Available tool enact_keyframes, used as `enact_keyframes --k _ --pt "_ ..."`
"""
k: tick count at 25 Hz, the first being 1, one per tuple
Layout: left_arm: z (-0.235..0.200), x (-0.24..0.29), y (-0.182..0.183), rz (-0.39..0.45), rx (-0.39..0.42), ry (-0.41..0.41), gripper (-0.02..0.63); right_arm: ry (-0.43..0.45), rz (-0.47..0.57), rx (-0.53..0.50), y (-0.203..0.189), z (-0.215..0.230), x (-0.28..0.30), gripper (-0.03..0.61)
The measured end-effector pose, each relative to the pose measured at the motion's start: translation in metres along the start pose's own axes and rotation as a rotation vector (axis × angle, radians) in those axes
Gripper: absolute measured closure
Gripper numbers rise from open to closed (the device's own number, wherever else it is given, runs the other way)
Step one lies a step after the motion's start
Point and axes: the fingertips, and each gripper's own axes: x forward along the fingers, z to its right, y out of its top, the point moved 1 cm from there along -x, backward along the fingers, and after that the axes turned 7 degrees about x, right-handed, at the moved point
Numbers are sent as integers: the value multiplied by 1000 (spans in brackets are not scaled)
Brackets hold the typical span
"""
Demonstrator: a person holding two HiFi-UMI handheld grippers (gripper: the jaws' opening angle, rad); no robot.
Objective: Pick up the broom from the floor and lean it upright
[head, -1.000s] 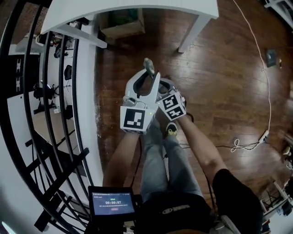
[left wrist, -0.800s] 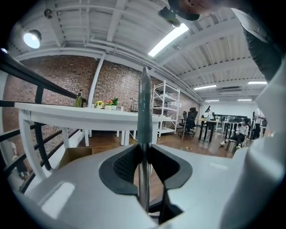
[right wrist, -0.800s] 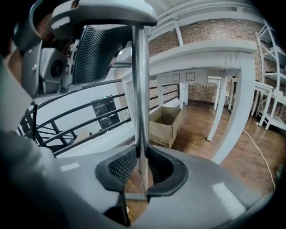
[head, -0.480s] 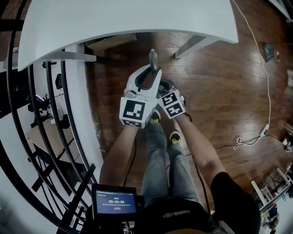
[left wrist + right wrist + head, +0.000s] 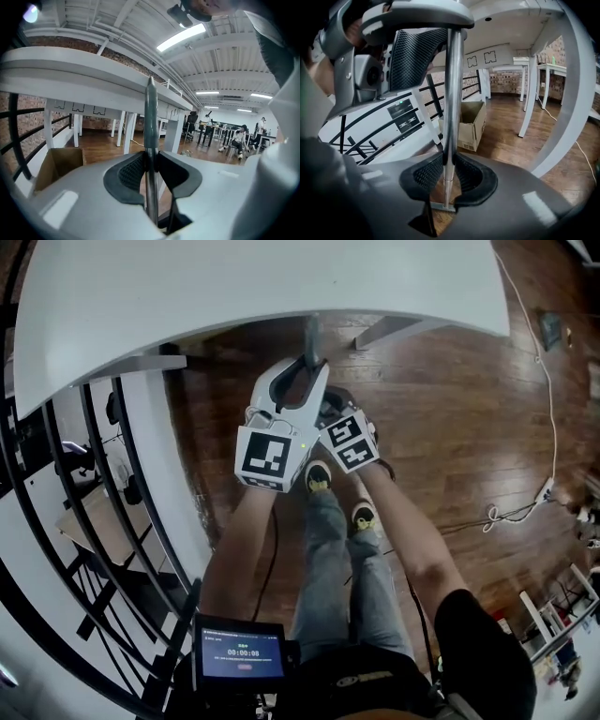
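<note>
Left gripper [image 5: 151,158], right gripper [image 5: 449,160] clamp broom [image 5: 151,110] — box [image 5: 471,124] (gripper views only)

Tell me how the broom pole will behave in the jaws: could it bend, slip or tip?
Probably stiff: the broom pole runs straight between the left gripper and right gripper. Its shiny metal looks smooth, so it might slide or twist. Being thin and upright, it would likely tip if released.

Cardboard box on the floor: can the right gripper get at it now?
Probably not: the right gripper is shut on the broom handle, and the cardboard box sits apart on the floor beyond.
</note>
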Motion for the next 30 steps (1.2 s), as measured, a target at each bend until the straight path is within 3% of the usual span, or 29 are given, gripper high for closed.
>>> enact_keyframes --k 6,14,17,21,23,25,26,28,30 --pt "2 -2 -4 -18 64 -25 462 9 13 -25 3 -2 1 488" --pt "-2 -7 -13 -30 51 -24 414 15 46 -24 13 -2 0 454" --pt "-9 -21 -19 -41 42 -6 380 13 54 -19 14 2 -9 446" --pt "-15 -61 -24 -78 24 66 382 15 52 -18 10 5 -44 446" --pt "-14 -89 -17 -96 -17 118 403 37 56 -36 14 2 -74 436" --pt "-4 -124 -10 -122 -35 176 506 65 62 -38 10 -5 -109 425" --pt "3 -143 -11 -136 -30 206 589 81 64 -34 3 -8 -123 425" --pt "13 -162 -29 -144 -25 250 600 112 74 -49 -17 -1 -130 439" --pt "18 -145 -52 -130 -33 268 600 134 93 -97 -32 32 -113 533"
